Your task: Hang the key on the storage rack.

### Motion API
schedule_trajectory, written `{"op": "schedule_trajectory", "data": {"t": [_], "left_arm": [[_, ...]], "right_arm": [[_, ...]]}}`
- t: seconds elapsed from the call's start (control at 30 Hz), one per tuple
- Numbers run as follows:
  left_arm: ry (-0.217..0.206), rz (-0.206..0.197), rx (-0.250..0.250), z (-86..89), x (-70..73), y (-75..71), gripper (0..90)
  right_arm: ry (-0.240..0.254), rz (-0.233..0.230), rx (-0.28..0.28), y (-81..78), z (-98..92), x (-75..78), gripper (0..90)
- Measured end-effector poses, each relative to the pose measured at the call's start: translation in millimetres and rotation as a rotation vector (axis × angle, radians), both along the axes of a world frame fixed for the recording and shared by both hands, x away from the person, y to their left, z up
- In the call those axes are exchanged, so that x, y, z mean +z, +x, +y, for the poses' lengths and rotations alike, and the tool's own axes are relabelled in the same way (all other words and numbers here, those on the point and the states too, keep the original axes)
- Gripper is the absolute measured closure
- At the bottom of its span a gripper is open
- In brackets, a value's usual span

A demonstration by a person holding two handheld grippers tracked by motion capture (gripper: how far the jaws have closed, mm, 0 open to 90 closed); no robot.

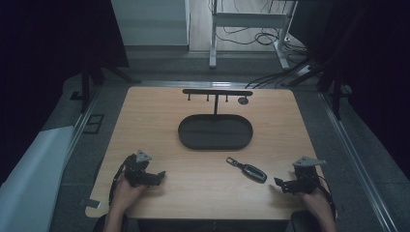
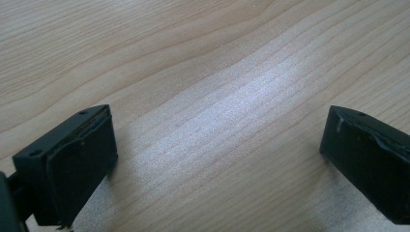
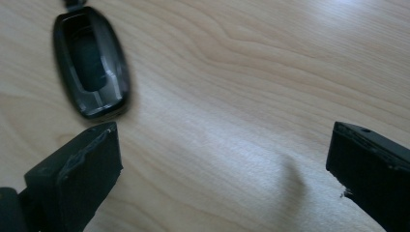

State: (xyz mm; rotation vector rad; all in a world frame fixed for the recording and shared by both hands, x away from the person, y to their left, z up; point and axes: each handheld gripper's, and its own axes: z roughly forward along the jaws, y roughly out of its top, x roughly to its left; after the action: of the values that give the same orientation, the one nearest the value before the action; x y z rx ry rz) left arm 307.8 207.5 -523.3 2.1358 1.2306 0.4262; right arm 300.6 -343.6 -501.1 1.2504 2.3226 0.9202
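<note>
A black car key fob (image 1: 253, 171) with a short strap lies on the wooden table (image 1: 203, 193), right of centre near the front. In the right gripper view the key fob (image 3: 91, 63) lies just beyond the tip of the left jaw. My right gripper (image 1: 278, 183) rests at the front right, jaws wide open on bare wood, its midpoint (image 3: 222, 159) empty. At the front left, my left gripper (image 1: 162, 175) rests open too, with nothing but tabletop between its fingertips (image 2: 217, 150).
A black oval tray (image 1: 191, 137) sits at mid-table with a thin T-shaped hook rack (image 1: 216, 93) rising from its back. A small round tag (image 1: 243, 100) hangs from the rack's right end. Cables and a desk frame (image 1: 251, 21) stand beyond the far edge.
</note>
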Motion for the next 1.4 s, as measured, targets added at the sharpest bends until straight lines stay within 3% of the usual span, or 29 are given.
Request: {"op": "schedule_trajectory", "data": {"t": [0.2, 0.53, 0.8, 1.07, 1.1, 1.4], "left_arm": [[0.001, 0.001, 0.000, -0.3, 0.1, 0.6, 0.0], [0.002, 0.001, -0.003, -0.3, 0.1, 1.0, 0.0], [0.004, 0.003, -0.006, -0.1, 0.3, 1.1, 0.0], [0.005, 0.004, -0.009, -0.4, 0.4, 1.9, 0.0], [0.005, 0.004, -0.011, -0.5, 0.4, 2.3, 0.0], [0.006, 0.004, -0.017, -0.5, 0.5, 3.0, 0.0]], "right_arm": [[-0.022, 0.021, 0.047, -1.9, 4.2, 2.9, 0.0], [-0.081, 0.111, 0.133, 4.6, 25.8, 10.9, 0.0], [-0.161, 0.153, 0.195, 15.4, 43.3, 19.0, 0.3], [-0.249, 0.224, 0.261, 30.4, 62.6, 28.3, 3.4], [-0.293, 0.240, 0.293, 34.0, 68.6, 30.8, 4.9], [-0.380, 0.325, 0.353, 45.7, 86.8, 35.2, 8.2]]}}
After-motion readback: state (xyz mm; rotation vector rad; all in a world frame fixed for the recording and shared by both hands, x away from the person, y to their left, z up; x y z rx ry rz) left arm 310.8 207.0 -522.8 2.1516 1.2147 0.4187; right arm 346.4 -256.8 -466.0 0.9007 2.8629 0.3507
